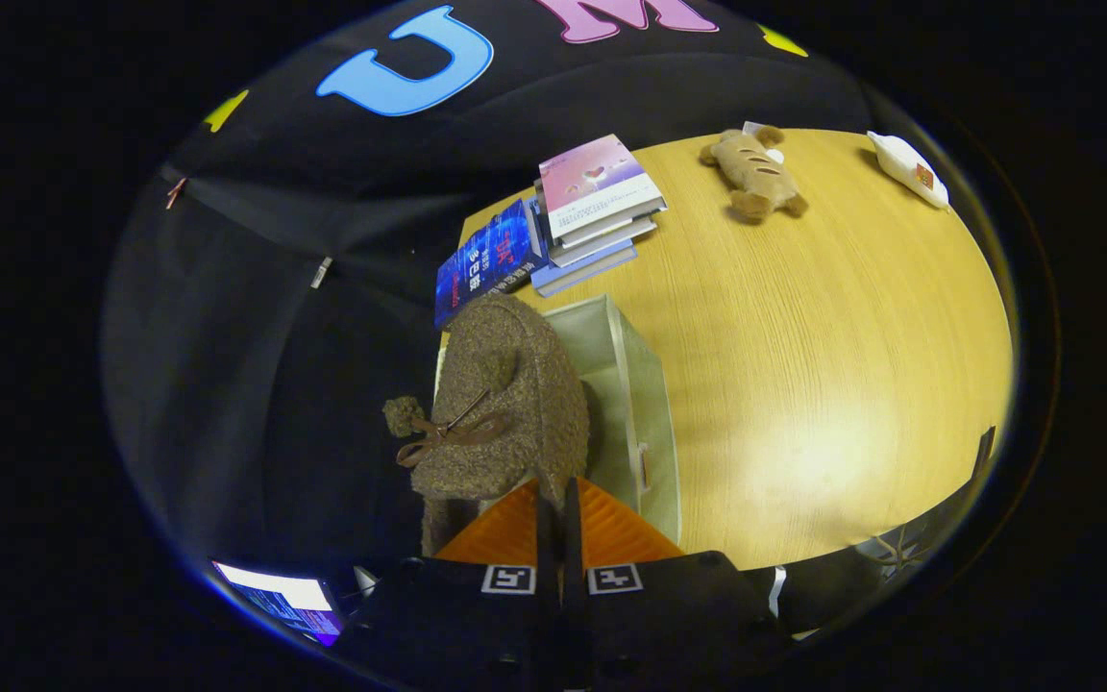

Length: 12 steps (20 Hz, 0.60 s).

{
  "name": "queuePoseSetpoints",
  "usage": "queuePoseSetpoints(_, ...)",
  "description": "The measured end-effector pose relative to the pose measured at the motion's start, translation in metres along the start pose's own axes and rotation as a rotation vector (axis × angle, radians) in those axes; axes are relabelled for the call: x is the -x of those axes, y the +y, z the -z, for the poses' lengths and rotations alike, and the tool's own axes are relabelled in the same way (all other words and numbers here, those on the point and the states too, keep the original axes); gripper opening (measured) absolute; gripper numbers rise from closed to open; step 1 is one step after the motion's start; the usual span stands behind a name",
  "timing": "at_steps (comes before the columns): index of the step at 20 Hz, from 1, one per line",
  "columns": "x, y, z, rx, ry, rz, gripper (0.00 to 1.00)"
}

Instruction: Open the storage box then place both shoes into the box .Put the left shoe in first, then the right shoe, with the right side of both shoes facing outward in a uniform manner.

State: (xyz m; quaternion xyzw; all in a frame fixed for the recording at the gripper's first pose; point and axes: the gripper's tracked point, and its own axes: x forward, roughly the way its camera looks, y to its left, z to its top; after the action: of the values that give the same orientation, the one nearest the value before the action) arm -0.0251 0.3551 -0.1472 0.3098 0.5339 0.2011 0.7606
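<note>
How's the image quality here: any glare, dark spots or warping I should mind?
Gripper view: a soft glare patch on the wooden table; the fisheye bends the table's far edge; the brown fuzzy shoe, pinched by the gripper over the open storage box, is sharp and well lit; the booth beside it is dark.

There is one brown shoe, one storage box, one stack of books, one blue book, one plush toy and one white bottle. The tongs grip the shoe.
</note>
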Motion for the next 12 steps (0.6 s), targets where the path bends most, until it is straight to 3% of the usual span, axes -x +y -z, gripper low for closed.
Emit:
queuePoseSetpoints(7,-0.019,-0.026,0.004,0.047,0.011,0.113,0.05)
queuePoseSetpoints(10,-0.022,-0.024,0.004,0.039,0.013,0.099,0.08)
queuePoseSetpoints(12,-0.021,-0.018,0.002,0.034,0.010,0.073,0.17)
